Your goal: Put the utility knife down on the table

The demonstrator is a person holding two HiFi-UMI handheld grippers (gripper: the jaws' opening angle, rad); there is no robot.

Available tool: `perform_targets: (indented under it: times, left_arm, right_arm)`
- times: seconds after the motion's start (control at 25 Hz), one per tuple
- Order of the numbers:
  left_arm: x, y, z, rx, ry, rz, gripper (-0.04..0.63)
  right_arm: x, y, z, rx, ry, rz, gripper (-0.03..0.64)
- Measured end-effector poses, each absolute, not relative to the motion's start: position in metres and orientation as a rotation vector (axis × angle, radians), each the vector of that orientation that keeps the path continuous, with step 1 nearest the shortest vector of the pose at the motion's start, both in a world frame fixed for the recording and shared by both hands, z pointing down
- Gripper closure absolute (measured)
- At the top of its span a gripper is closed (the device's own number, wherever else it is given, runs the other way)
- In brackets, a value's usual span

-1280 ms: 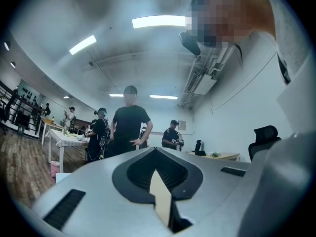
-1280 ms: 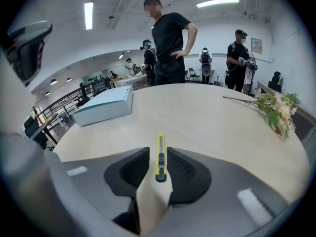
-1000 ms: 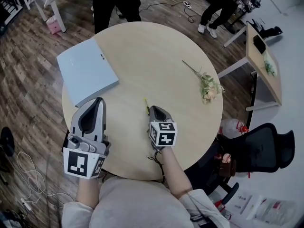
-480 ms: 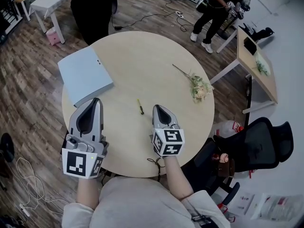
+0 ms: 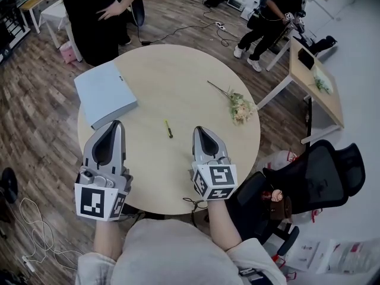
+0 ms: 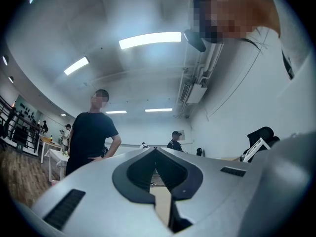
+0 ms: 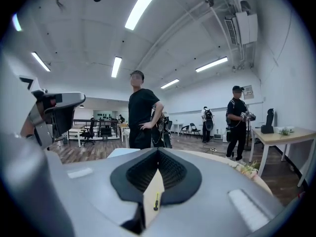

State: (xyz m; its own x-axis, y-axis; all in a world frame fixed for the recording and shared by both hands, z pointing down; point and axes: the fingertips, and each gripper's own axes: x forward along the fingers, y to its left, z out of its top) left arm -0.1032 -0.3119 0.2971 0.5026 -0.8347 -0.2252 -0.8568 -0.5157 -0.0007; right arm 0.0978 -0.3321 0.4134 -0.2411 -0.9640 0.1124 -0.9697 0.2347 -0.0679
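The utility knife [image 5: 168,129], thin, yellow and black, lies flat on the round wooden table [image 5: 178,70], near its middle. My right gripper [image 5: 199,129] is raised over the near edge, just right of the knife and apart from it, with its jaws shut and nothing in them. In the right gripper view the knife [image 7: 156,201] shows on the tabletop through the slit below the closed tips of that gripper [image 7: 158,152]. My left gripper [image 5: 116,124] hovers over the near left rim, also shut and holding nothing. Its tips [image 6: 156,149] meet in the left gripper view.
A pale blue flat box [image 5: 105,94] lies at the table's far left and a flower sprig [image 5: 240,107] at the right. A black office chair [image 5: 320,177] stands close on the right, near a wooden desk [image 5: 314,82]. People stand beyond the table, and cables lie on the floor.
Both grippers have lifted and drawn back toward me. The right one has come away from the knife, which stays lying on the table.
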Motion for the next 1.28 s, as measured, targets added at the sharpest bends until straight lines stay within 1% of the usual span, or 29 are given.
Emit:
perform_targets:
  times: [0.24,0.64,0.96,1.28]
  left_arm:
    - [-0.095,-0.285,0.285,-2.603,1.473,0.311,0.586]
    - [-0.09,-0.247,0.268,-2.577,1.454,0.336,0.586]
    - [-0.085,-0.217,0.258,-2.556,1.441,0.351,0.586]
    - [-0.082,-0.197,0.255,-2.548,1.435,0.355,0.586]
  right_arm:
    - [0.108,-0.302,0.373,1.945,-2.468,0.06,0.606]
    - [0.115,-0.253,0.331,1.974,-2.518,-0.059,0.606]
    - [0.122,-0.217,0.308,2.001,-2.537,-0.134,0.606]
    - [0.124,-0.197,0.305,2.007,-2.543,-0.138,0.606]
